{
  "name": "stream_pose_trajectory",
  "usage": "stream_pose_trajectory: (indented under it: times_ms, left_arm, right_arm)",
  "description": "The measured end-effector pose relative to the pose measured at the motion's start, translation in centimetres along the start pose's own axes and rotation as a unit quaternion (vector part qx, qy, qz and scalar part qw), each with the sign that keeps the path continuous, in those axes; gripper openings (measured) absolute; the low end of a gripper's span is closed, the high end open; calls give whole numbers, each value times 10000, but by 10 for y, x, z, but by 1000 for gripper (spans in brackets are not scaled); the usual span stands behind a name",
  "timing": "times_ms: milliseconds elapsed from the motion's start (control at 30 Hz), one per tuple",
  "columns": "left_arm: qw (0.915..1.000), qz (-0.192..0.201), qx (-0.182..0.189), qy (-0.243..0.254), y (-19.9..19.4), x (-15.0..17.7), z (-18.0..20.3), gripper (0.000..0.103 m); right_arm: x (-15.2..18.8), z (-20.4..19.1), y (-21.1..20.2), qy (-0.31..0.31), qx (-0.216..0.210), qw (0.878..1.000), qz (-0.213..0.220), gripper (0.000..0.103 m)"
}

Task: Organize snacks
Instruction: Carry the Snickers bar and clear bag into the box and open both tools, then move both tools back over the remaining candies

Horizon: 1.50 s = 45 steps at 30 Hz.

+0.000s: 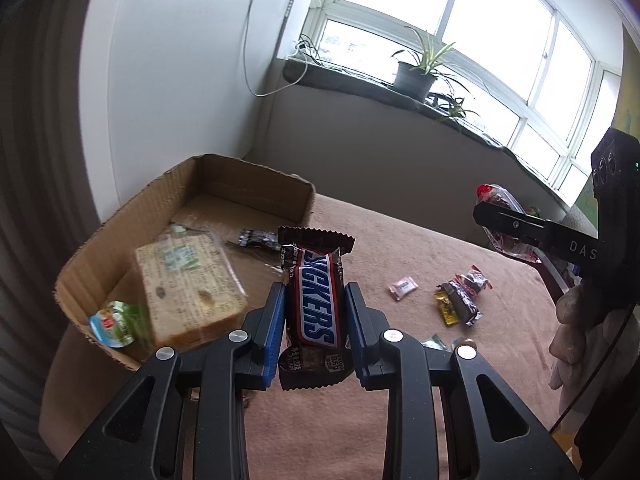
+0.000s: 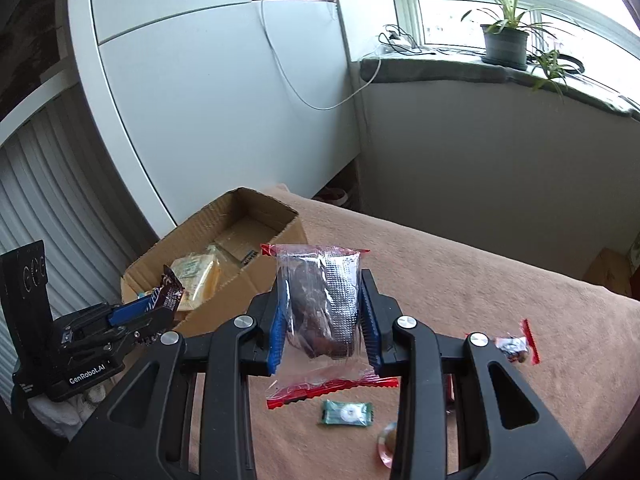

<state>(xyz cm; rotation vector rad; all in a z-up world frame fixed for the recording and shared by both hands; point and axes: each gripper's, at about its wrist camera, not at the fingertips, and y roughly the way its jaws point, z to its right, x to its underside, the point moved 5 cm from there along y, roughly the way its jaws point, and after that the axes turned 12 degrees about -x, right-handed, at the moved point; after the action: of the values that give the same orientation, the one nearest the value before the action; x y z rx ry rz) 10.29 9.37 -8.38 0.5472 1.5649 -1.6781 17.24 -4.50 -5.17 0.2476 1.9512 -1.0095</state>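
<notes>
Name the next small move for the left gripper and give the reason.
Probably carry it over the cardboard box and open there: the left gripper already clamps the Snickers bar, and bread already lies inside the box.

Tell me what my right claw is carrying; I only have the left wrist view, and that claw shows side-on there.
Observer: The right claw is shut on a clear packet with red ends; something dark and a silvery piece show inside.
Operator: Name what lies under it.
Observer: On the pink blanket, below the packet, lies a green wrapped candy.
Operator: Report anything at the right edge.
Observer: A small red-trimmed candy lies beside the claw's right arm.
Operator: Say how my left claw looks from there.
Observer: The left claw grips the Snickers bar in front of the cardboard box.
</notes>
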Motion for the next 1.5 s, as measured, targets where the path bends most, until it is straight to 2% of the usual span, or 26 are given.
stream_pose_trajectory:
  times_ms: [367,633,800,833,867,933,967,1267,1500]
  left_arm:
    - [9991,-70,-294,-288,1,6,-45,28]
    - [9983,-136,-361,-434,3,10,-62,28]
    - [9975,-218,-318,-599,5,11,-69,28]
    - [9973,-213,-323,-616,5,10,-70,28]
    - [9973,-218,-339,-620,5,10,-71,30]
    - [9973,-209,-335,-622,5,10,-71,39]
    - [9973,-206,-344,-619,4,10,-71,42]
    - [9973,-194,-347,-616,0,9,-70,44]
    - [9978,-114,-336,-561,-7,6,-62,44]
  right_arm:
    - [-16,-47,74,-387,-360,9976,-444,33]
    - [-14,-72,126,-468,-540,9943,-788,33]
    - [-16,-81,144,-492,-617,9930,-878,34]
    - [-17,-81,145,-490,-588,9933,-863,43]
    - [-19,-81,145,-491,-531,9941,-812,60]
    - [-22,-80,144,-486,-461,9954,-686,82]
    - [-23,-79,142,-470,-460,9957,-650,86]
    - [-24,-70,129,-394,-410,9964,-633,86]
    - [-24,-62,104,-356,-362,9975,-496,86]
